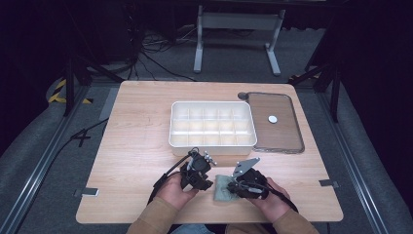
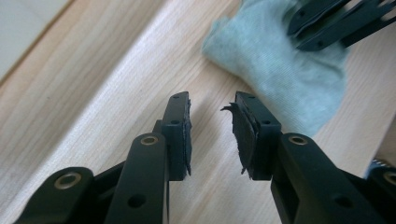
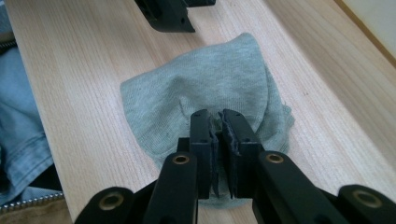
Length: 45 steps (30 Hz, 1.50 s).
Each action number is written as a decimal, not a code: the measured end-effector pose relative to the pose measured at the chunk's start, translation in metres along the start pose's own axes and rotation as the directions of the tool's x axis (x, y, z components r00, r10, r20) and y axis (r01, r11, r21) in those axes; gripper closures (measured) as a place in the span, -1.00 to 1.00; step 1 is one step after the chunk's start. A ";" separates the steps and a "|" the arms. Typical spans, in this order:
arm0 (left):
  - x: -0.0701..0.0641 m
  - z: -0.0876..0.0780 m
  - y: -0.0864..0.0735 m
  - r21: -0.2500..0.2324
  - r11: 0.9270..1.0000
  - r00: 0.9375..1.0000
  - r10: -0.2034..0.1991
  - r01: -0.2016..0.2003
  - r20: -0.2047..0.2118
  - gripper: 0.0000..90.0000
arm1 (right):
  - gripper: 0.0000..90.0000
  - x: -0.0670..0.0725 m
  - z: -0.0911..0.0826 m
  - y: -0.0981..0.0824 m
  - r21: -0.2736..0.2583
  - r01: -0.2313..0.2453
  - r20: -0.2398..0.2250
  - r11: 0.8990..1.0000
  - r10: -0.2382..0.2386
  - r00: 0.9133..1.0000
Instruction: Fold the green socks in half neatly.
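Left gripper (image 1: 207,171) sits at the near edge of the wooden table (image 1: 136,146), jaws parted with nothing between them, bare wood under the pads. Just to its right lies the grey-green sock (image 1: 223,189), crumpled flat on the table. The right gripper (image 3: 218,122) is on it, jaws nearly together, pinching a fold of the fabric. Farther back sits the white compartment box (image 1: 213,124).
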<state>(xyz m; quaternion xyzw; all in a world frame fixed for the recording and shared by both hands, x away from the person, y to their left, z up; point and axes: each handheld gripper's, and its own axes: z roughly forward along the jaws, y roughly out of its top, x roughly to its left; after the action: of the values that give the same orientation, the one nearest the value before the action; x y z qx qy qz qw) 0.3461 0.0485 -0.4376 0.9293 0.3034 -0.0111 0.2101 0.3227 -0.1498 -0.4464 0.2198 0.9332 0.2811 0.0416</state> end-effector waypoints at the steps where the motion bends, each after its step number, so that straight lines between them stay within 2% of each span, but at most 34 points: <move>1: 0.000 0.000 0.000 0.000 1.000 1.000 0.000 0.000 0.000 0.50 | 0.85 0.001 0.000 0.001 0.011 0.005 0.009 1.000 -0.005 1.000; 5: -0.006 0.008 0.001 0.021 0.998 0.998 0.065 -0.065 -0.010 0.51 | 0.86 -0.002 0.000 -0.001 0.004 -0.009 -0.013 1.000 0.009 1.000; 8: -0.009 0.012 0.002 0.036 0.996 0.997 0.080 -0.080 -0.001 0.52 | 0.86 -0.004 0.000 -0.002 -0.006 -0.013 -0.020 1.000 0.012 1.000; 9: -0.010 0.012 0.002 0.035 0.994 0.994 0.105 -0.104 -0.006 0.52 | 0.86 -0.004 0.000 -0.003 -0.009 -0.014 -0.023 1.000 0.014 1.000; 11: -0.009 0.012 0.003 0.043 0.993 0.994 0.109 -0.110 0.012 0.55 | 0.87 -0.004 0.000 -0.003 -0.011 -0.016 -0.025 1.000 0.016 1.000; 12: -0.009 0.013 0.003 0.037 0.994 0.995 0.102 -0.102 0.017 0.57 | 0.87 -0.004 0.000 -0.003 -0.011 -0.015 -0.023 1.000 0.015 1.000; 16: -0.012 0.014 0.004 0.014 0.993 0.993 0.116 -0.117 0.035 0.59 | 0.88 -0.006 0.001 -0.004 -0.023 -0.033 -0.034 0.999 0.032 0.999; 19: -0.016 0.010 0.007 -0.042 0.986 0.984 0.165 -0.162 0.061 0.57 | 0.88 -0.003 0.002 -0.004 -0.030 -0.041 -0.037 0.999 0.040 0.999; 20: -0.018 0.009 0.008 -0.052 0.984 0.983 0.176 -0.173 0.061 0.57 | 0.88 -0.002 0.003 -0.003 -0.035 -0.043 -0.034 0.998 0.042 0.999; 21: -0.020 0.008 0.010 -0.048 0.981 0.981 0.190 -0.188 0.037 0.59 | 0.88 0.000 0.003 -0.003 -0.038 -0.043 -0.027 0.998 0.042 0.999; 22: -0.021 0.008 0.010 -0.048 0.980 0.980 0.197 -0.195 0.030 0.60 | 0.88 0.003 0.004 -0.002 -0.039 -0.044 -0.008 0.998 0.043 0.999; 24: -0.021 0.006 0.009 -0.039 0.980 0.980 0.196 -0.195 0.028 0.61 | 0.88 0.004 0.004 -0.001 -0.039 -0.042 0.003 0.998 0.043 0.999; 26: -0.020 0.004 0.008 -0.049 0.981 0.980 0.192 -0.189 0.052 0.60 | 0.88 0.005 0.005 -0.001 -0.050 -0.045 -0.001 0.998 0.045 0.999; 27: -0.020 0.003 0.007 -0.072 0.979 0.979 0.196 -0.192 0.057 0.59 | 0.88 0.004 0.005 -0.001 -0.051 -0.042 -0.003 0.998 0.042 0.999; 29: -0.022 0.002 0.008 -0.066 0.975 0.975 0.216 -0.212 0.051 0.59 | 0.88 0.003 0.005 -0.001 -0.050 -0.046 -0.008 0.998 0.046 0.999; 31: -0.022 0.003 0.009 -0.069 0.976 0.976 0.211 -0.207 0.051 0.61 | 0.88 0.003 0.006 -0.001 -0.048 -0.048 -0.011 0.998 0.048 0.999; 32: -0.023 0.003 0.012 -0.057 0.979 0.979 0.200 -0.197 0.046 0.63 | 0.89 0.001 0.006 -0.001 -0.043 -0.057 -0.014 0.997 0.056 0.998; 33: -0.023 0.003 0.012 -0.061 0.979 0.980 0.196 -0.193 0.040 0.65 | 0.89 0.000 0.006 -0.001 -0.044 -0.084 -0.013 0.995 0.084 0.996; 35: -0.023 0.002 0.011 -0.065 0.977 0.978 0.204 -0.201 0.038 0.64 | 0.89 -0.001 0.007 -0.001 -0.049 -0.090 -0.017 0.995 0.089 0.996; 38: -0.022 0.001 0.010 -0.075 0.978 0.979 0.199 -0.195 0.043 0.56 | 0.83 0.000 0.004 -0.001 -0.049 -0.066 -0.006 0.997 0.066 0.998; 39: -0.021 0.000 0.010 -0.069 0.978 0.979 0.199 -0.196 0.046 0.56 | 0.79 0.000 0.003 -0.001 -0.047 -0.065 -0.003 0.997 0.065 0.998; 41: -0.018 0.000 0.010 -0.071 0.983 0.983 0.174 -0.171 0.050 0.55 | 0.76 -0.003 -0.007 -0.001 -0.063 -0.065 -0.005 0.996 0.064 0.998; 42: -0.018 0.000 0.010 -0.071 0.983 0.983 0.174 -0.171 0.050 0.55 | 0.76 -0.003 -0.007 -0.001 -0.063 -0.065 -0.005 0.996 0.064 0.998; 45: -0.017 0.000 0.010 -0.070 0.982 0.983 0.178 -0.175 0.047 0.55 | 0.77 -0.010 -0.025 -0.005 -0.099 -0.083 -0.006 0.992 0.083 0.997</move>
<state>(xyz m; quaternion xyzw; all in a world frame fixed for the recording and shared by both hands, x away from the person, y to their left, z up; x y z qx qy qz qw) 0.3377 0.0313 -0.4307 0.9446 0.2142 -0.0071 0.2487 0.3247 -0.1710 -0.4286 0.2559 0.9082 0.3288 0.0398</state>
